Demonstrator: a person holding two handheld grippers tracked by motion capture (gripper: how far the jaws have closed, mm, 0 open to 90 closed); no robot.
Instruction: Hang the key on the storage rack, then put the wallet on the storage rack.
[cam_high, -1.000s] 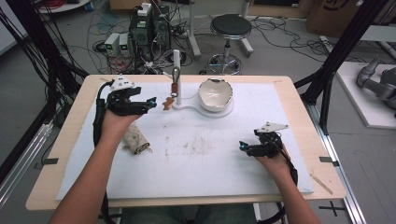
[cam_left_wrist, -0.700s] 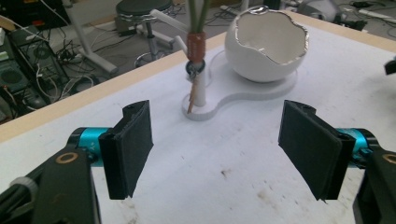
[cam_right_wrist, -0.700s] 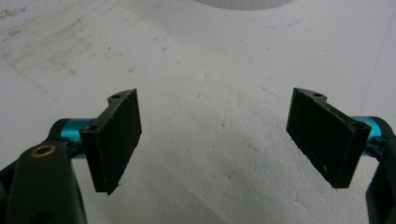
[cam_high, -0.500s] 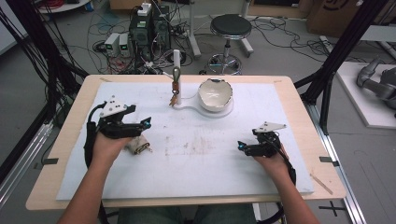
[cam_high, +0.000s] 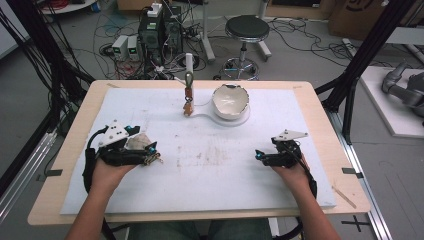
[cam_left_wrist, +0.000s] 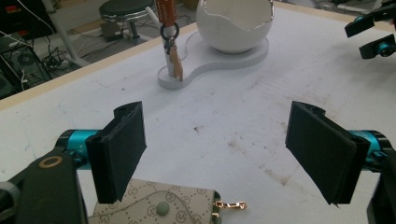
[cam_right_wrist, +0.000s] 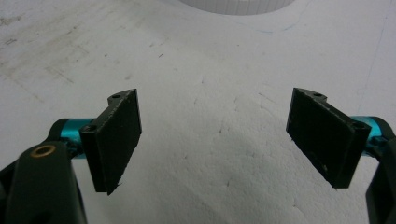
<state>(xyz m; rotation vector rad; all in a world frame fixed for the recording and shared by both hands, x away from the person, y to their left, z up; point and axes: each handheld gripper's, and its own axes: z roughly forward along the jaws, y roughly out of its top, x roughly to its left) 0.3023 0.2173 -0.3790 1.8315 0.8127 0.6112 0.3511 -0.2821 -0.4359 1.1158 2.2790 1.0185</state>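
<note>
While left gripper gapes wide, just opening, nothing clamped | monogram pouch under its near jaw, long axis crosswise, near table's left edge | right gripper open, empty, well apart.

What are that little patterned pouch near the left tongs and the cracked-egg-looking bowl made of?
The small beige monogram-patterned pouch looks like coated canvas or faux leather: a printed repeat pattern, a stitched flap, a round snap and a gold-coloured metal clasp. The white egg-shaped bowl with a jagged rim looks like glazed ceramic or smooth plastic, judging by its even matt-to-satin white surface; the pictures cannot settle which.
</note>
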